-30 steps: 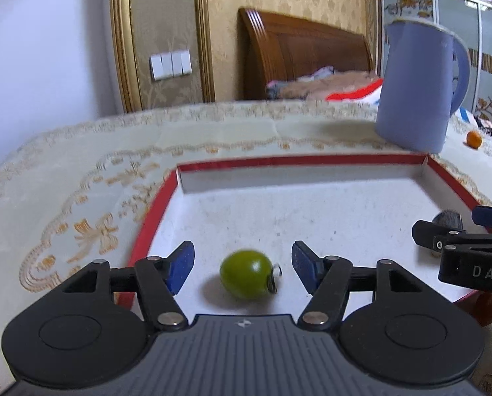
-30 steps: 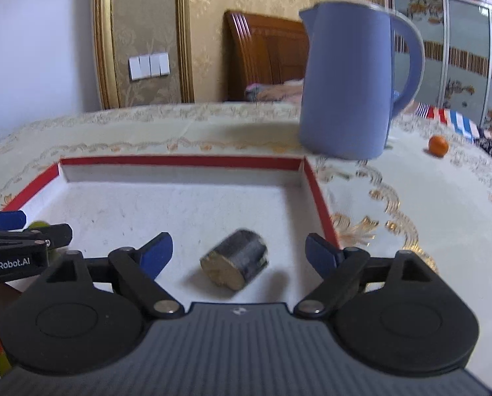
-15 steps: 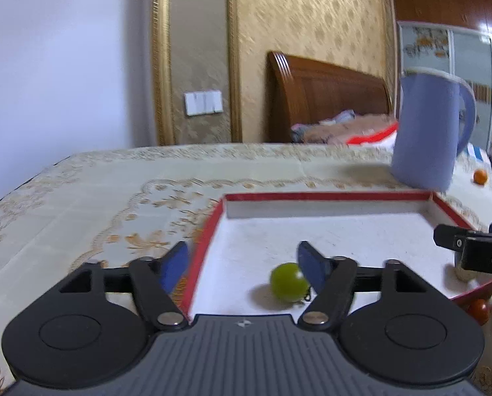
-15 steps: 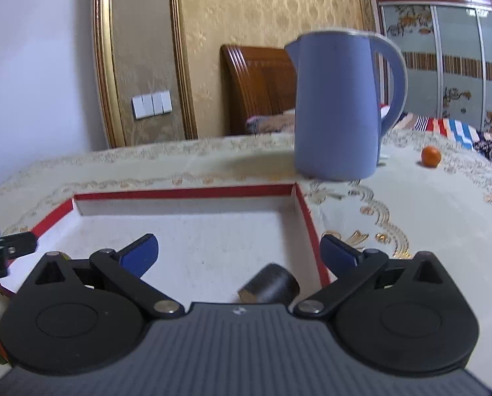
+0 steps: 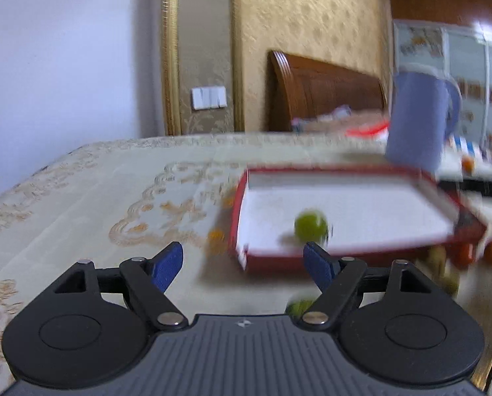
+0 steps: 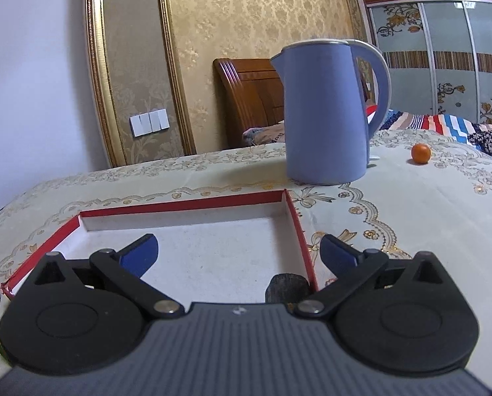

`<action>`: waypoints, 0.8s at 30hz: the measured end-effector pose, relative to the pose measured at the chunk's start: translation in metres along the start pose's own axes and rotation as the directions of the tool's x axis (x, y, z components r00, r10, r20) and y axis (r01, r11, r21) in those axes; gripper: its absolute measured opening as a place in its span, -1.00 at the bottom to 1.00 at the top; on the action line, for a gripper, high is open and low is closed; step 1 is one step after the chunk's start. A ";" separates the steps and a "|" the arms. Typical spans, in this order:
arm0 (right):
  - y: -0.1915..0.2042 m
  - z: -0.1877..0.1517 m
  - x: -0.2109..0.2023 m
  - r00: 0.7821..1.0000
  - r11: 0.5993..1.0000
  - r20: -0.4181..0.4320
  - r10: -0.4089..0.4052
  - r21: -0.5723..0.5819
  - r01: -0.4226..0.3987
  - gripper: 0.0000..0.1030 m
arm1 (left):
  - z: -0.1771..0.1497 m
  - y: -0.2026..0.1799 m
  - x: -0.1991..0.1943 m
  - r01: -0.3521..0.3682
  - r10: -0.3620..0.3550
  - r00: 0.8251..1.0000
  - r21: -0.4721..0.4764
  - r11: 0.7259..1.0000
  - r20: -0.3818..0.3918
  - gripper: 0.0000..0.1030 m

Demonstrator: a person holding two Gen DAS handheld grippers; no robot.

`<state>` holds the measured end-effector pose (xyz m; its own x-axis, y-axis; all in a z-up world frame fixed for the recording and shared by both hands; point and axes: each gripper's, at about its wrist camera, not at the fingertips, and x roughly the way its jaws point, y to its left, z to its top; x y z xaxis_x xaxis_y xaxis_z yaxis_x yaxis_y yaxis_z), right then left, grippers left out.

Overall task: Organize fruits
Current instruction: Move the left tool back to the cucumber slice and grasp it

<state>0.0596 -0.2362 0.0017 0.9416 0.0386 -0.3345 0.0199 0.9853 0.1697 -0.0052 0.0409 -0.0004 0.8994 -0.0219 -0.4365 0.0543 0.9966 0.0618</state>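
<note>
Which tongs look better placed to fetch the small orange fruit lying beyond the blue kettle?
Probably the right tongs: open, empty, with the small round orange fruit sharp and unobstructed on the tablecloth to their right. In the left view the left tongs sit farther off, with the tall blue kettle between.

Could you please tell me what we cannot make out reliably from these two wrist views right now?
- Left wrist view: motion blur smears the fruits beside the red tray; kinds and count unclear.
- Left wrist view: a green thing is mostly hidden behind the left gripper.
- Right wrist view: the dark object in the tray is half hidden by the right gripper.
- Right wrist view: the green fruit is unseen.
</note>
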 end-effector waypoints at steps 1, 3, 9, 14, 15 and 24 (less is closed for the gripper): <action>0.000 0.000 0.001 1.000 1.000 -0.005 0.000 -0.002 0.000 1.00 | -0.005 0.000 -0.001 0.002 -0.001 1.000 0.019 1.000 -0.016 0.55; 0.003 -0.002 0.003 1.000 1.000 -0.020 0.000 -0.012 -0.001 1.00 | -0.011 0.000 -0.001 0.016 -0.015 0.999 0.023 1.000 -0.042 0.55; 0.001 -0.002 0.003 1.000 1.000 -0.024 -0.003 0.000 0.003 1.00 | -0.017 -0.005 -0.007 0.040 -0.039 0.999 0.060 0.997 -0.027 0.55; -0.001 -0.002 0.006 0.999 1.000 -0.038 -0.004 0.009 0.004 1.00 | -0.020 -0.001 -0.013 0.119 -0.118 0.993 0.054 0.991 -0.030 0.56; 0.000 -0.002 0.005 0.999 1.000 -0.035 -0.003 0.009 0.003 1.00 | -0.020 -0.001 -0.014 0.137 -0.136 0.990 0.051 0.989 -0.031 0.56; -0.002 -0.002 0.004 0.999 1.000 -0.036 -0.005 0.014 0.006 1.00 | -0.022 -0.002 -0.015 0.221 -0.217 0.974 0.074 0.972 -0.064 0.56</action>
<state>0.0622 -0.2377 -0.0020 0.9286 0.0397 -0.3688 0.0299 0.9830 0.1812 -0.0286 0.0406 -0.0134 0.8369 -0.2322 -0.4956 0.2837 0.9584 0.0302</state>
